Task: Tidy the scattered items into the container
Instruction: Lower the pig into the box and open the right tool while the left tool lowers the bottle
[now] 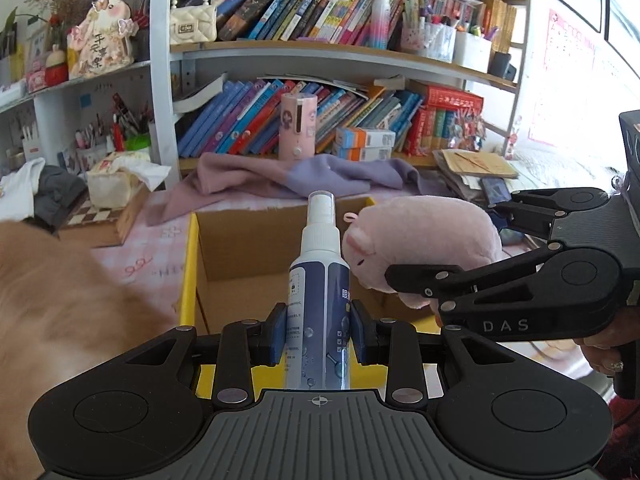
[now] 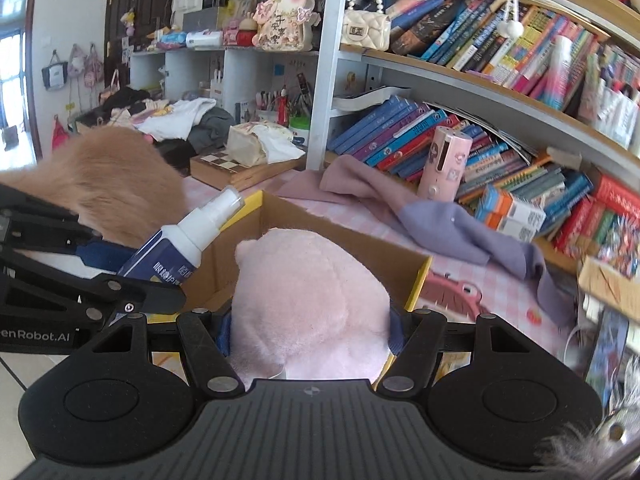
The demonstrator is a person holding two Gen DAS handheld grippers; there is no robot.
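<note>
Left wrist view: left gripper [image 1: 319, 330] pinching a white spray bottle [image 1: 319, 280] upright, blue label in Chinese characters, too small to read. Just beyond, open cardboard box [image 1: 240, 248] with yellow rim. At right, right gripper [image 1: 452, 256] marked "DAS", clamped on a pink plush [image 1: 420, 236].

Right wrist view: right gripper [image 2: 310, 332] squeezing the pink plush [image 2: 308, 300] over the box [image 2: 352, 240]. Far left, left gripper [image 2: 120, 268] lettered "enRobot.AI", holding the bottle [image 2: 188, 236] tilted.
</note>
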